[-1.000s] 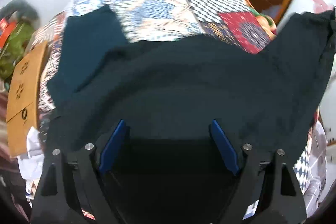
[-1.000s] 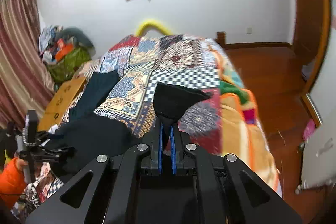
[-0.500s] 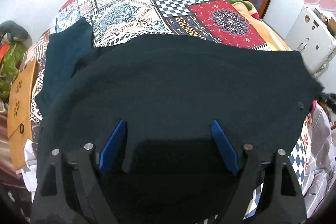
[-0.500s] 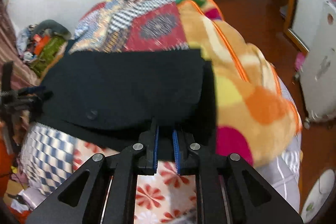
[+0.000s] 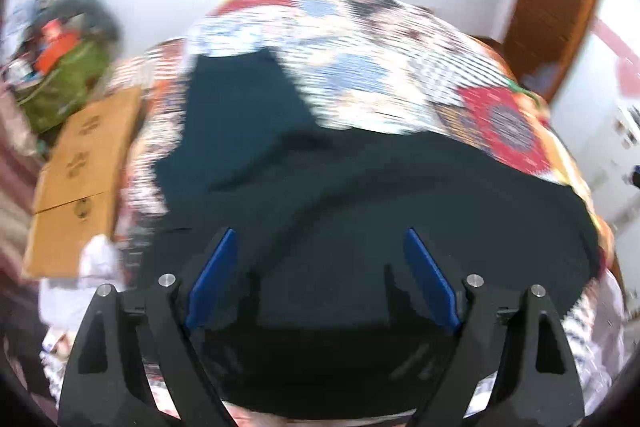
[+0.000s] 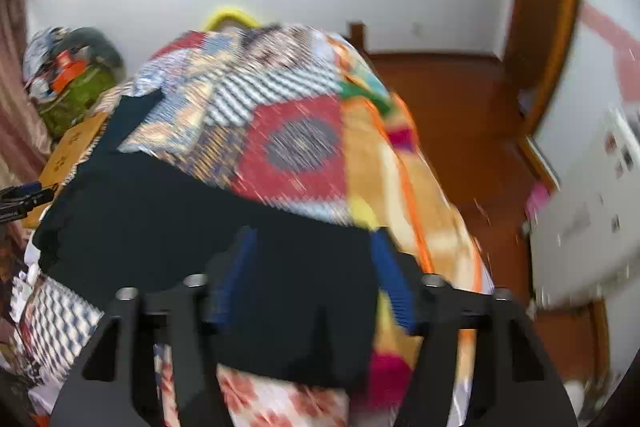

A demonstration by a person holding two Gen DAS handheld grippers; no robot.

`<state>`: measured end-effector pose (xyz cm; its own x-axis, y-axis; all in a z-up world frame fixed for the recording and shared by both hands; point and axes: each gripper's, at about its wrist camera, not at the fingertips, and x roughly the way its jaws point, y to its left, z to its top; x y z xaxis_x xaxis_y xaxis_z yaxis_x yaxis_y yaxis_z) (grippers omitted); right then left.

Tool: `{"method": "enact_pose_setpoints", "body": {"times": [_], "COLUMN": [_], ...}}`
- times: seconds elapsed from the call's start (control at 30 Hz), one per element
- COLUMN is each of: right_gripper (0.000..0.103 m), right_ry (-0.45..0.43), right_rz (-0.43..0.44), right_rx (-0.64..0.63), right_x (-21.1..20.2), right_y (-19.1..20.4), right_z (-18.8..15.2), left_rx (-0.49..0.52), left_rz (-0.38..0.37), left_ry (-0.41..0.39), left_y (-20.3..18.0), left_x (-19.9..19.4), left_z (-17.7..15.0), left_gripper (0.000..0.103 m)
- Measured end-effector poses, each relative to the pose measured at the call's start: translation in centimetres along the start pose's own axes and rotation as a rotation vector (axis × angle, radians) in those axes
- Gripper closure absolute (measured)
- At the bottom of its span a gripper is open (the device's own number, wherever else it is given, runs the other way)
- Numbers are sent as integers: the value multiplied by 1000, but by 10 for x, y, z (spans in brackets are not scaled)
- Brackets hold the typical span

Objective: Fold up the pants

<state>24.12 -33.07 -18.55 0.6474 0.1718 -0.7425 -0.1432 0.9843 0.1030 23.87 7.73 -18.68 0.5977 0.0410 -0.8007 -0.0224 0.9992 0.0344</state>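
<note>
Along the near edge of the bed [image 6: 404, 163], the pants [image 5: 360, 195] are lying spread while both the left gripper [image 5: 320, 267] and right gripper [image 6: 312, 267] are hovering wide open, so I judge each should be closing on an outer corner before lifting evenly.

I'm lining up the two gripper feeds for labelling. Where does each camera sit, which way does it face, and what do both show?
Left wrist: sits on the left gripper, looks forward over the dark pants toward the patchwork quilt; its open blue-padded fingers show.
Right wrist: sits on the right gripper, looks along the pants toward the wooden floor; its open fingers show, and the left gripper at the frame's left edge.
Shared: pants, quilt, cardboard box, white wall.
</note>
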Motion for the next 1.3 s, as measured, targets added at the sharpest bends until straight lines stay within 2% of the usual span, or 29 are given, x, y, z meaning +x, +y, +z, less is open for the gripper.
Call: {"method": "enact_pose_setpoints", "body": {"times": [0.07, 0.17, 0.27, 0.33, 0.37, 0.47, 0.53, 0.6, 0.73, 0.8, 0.83, 0.87, 0.93, 1.0, 1.13, 1.23, 1.3], "right_gripper": [32, 31, 31, 31, 31, 31, 31, 31, 31, 35, 40, 47, 51, 52, 72, 83, 87], "right_ry": [-21, -10, 4, 17, 21, 49, 72, 100, 175, 239, 275, 296, 360, 350, 347, 351, 343], "right_rz": [30, 88, 155, 215, 232, 301, 338, 354, 426, 484, 499, 501, 489, 483, 484, 481, 472], "right_rx": [-51, -134, -222, -285, -302, -381, -437, -488, -536, -541, -551, -559, -580, -575, -542, -514, -514], "right_x": [9, 32, 56, 78, 84, 109, 129, 152, 183, 198, 206, 209, 222, 225, 221, 220, 218], "right_y": [22, 62, 106, 140, 150, 190, 215, 240, 276, 292, 300, 305, 313, 314, 310, 307, 310], "right_z": [15, 38, 57, 66, 68, 69, 71, 74, 80, 80, 77, 76, 68, 64, 64, 65, 63], "left_rx": [-53, -143, -159, -173, -179, -179, -170, -189, -170, -158, -152, -148, -177, -246, -376, -445, -454], "left_rz": [55, 118, 130, 165, 151, 111, 104, 62, 78, 90, 94, 99, 80, 32, -38, -145, -175], "left_ry": [0, 25, 68, 138, 177, 258, 283, 295, 237, 215, 211, 212, 215, 222, 234, 285, 307], "left_y": [34, 85, 121, 144, 152, 161, 162, 162, 154, 149, 148, 149, 159, 175, 202, 202, 195], "left_x": [0, 8, 29, 56, 69, 97, 110, 118, 115, 110, 108, 107, 99, 86, 66, 64, 67], "left_z": [-3, -11, -20, -28, -33, -48, -56, -66, -79, -81, -81, -82, -82, -85, -102, -118, -124], "left_gripper": [14, 14, 14, 14, 15, 15, 15, 16, 21, 25, 29, 37, 44, 44, 43, 43, 43]}}
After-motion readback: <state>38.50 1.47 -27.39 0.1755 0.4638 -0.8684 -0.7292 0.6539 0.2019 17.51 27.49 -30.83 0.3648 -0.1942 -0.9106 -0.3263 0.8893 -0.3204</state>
